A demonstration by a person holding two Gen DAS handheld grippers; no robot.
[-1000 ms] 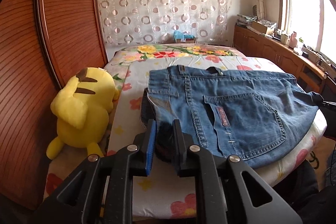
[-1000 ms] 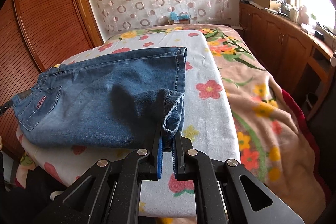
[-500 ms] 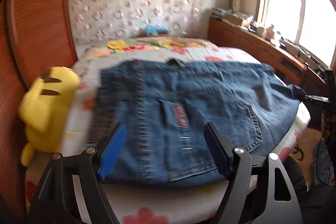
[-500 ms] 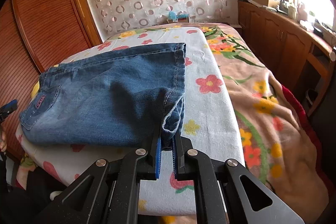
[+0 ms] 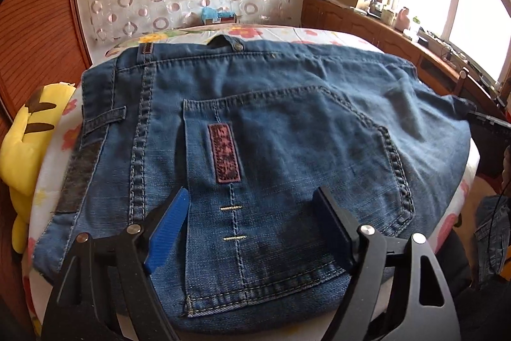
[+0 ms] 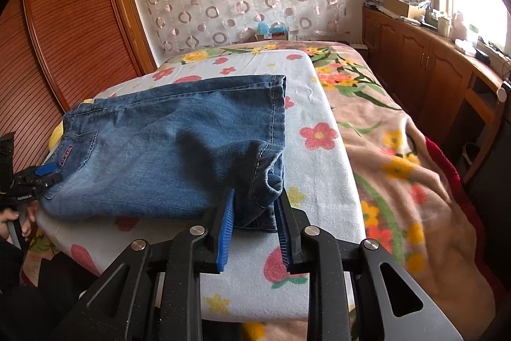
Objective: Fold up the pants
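1. Blue denim pants (image 6: 166, 146) lie already folded over on a white flowered towel (image 6: 319, 181) spread on a bed, waist end to the left, leg hems to the right.
2. The left gripper (image 5: 252, 219) hovers over the back pocket (image 5: 287, 181) at the waist end. Its jaws stand wide apart and hold nothing.
3. The right gripper (image 6: 255, 213) sits at the near hem corner (image 6: 265, 181). Its jaws are slightly apart with the bunched hem between them; whether the pads still pinch the cloth I cannot tell.
4. A yellow plush toy (image 5: 25, 143) lies just beside the waist end, against a wooden wardrobe.
5. Judged step: a fold has been laid and both tools are letting go of it.
6. Judged next move: take a fresh hold on one end, likely waist or hem corners, and carry it over the other for another fold. The rumpled hem corner would need flattening first.
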